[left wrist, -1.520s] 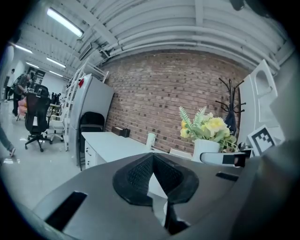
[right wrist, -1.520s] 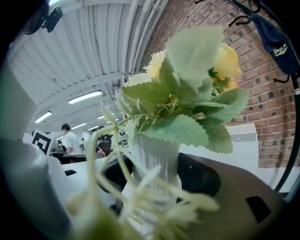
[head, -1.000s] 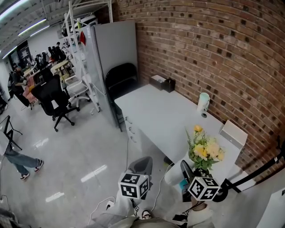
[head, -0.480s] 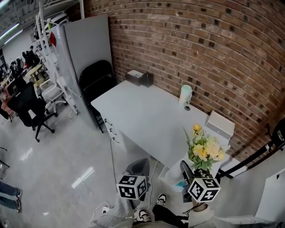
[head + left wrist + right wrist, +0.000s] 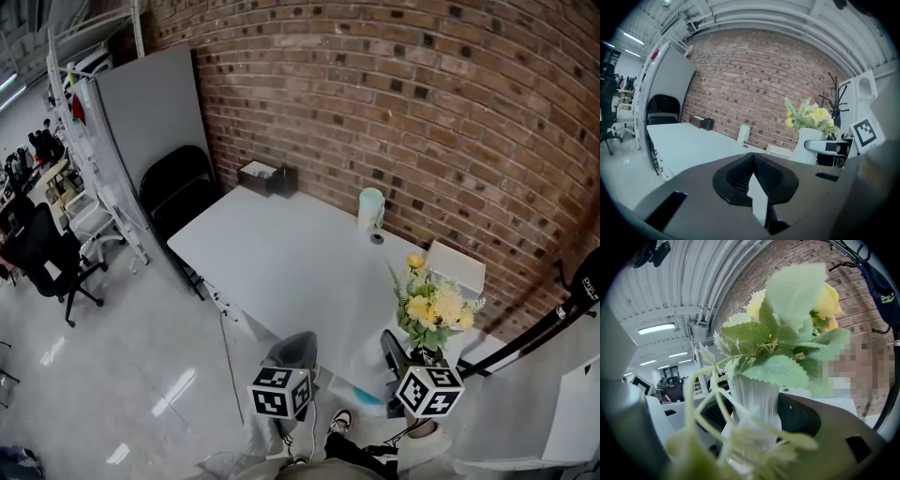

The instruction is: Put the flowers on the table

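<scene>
A bunch of yellow and cream flowers (image 5: pixel 433 305) stands upright in a ribbed white vase (image 5: pixel 754 399). My right gripper (image 5: pixel 401 361) is shut on that vase and holds it in the air off the near right corner of the white table (image 5: pixel 281 262). In the right gripper view the leaves and blooms (image 5: pixel 787 319) fill most of the picture. My left gripper (image 5: pixel 752 171) is shut with nothing in it and sits low to the left, short of the table. From the left gripper view, the flowers (image 5: pixel 811 117) and the right gripper (image 5: pixel 825 146) show at the right.
On the table near the brick wall stand a pale green cylinder (image 5: pixel 371 208), a dark box (image 5: pixel 267 177) and a white tray (image 5: pixel 457 266). A black chair (image 5: pixel 178 192) and a grey partition (image 5: pixel 150 112) stand at the table's far end. A grey bin (image 5: pixel 295 352) sits below.
The view has swung towards the brick wall and the table now lies more to the left and nearer. The flowers stay in the right gripper, slightly higher.
</scene>
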Available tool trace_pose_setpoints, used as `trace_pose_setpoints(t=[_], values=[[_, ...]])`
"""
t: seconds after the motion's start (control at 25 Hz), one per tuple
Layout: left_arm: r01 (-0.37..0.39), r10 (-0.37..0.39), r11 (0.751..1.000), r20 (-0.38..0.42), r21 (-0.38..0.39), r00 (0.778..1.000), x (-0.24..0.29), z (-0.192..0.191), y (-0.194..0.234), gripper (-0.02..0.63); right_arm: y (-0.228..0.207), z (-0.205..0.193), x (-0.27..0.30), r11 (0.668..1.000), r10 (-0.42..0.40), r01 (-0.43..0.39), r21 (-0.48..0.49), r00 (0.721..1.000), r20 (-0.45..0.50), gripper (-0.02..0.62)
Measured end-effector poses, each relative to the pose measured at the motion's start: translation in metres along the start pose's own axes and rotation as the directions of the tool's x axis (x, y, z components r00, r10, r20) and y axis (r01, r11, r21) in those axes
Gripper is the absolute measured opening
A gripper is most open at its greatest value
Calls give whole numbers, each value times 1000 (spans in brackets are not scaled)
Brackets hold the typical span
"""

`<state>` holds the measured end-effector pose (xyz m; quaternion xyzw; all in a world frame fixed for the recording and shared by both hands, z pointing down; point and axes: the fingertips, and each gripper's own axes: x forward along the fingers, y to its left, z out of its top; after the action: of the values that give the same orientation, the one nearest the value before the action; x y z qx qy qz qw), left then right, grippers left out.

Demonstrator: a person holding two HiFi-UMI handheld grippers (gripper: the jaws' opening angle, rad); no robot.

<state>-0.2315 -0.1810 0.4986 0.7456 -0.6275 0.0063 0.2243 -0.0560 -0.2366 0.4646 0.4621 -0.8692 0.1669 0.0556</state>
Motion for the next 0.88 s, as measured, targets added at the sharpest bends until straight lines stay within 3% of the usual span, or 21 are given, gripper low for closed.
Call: trace_pose_setpoints(t=[0.52, 0.88], values=[[70, -70, 997, -7, 41, 998, 127, 53, -39, 6, -94, 59, 53, 998, -58, 59, -6, 998, 34, 262], [119, -116, 991, -63, 55, 991, 186, 52, -57, 6, -138, 60, 73, 994, -94, 92, 60, 995, 38, 262]])
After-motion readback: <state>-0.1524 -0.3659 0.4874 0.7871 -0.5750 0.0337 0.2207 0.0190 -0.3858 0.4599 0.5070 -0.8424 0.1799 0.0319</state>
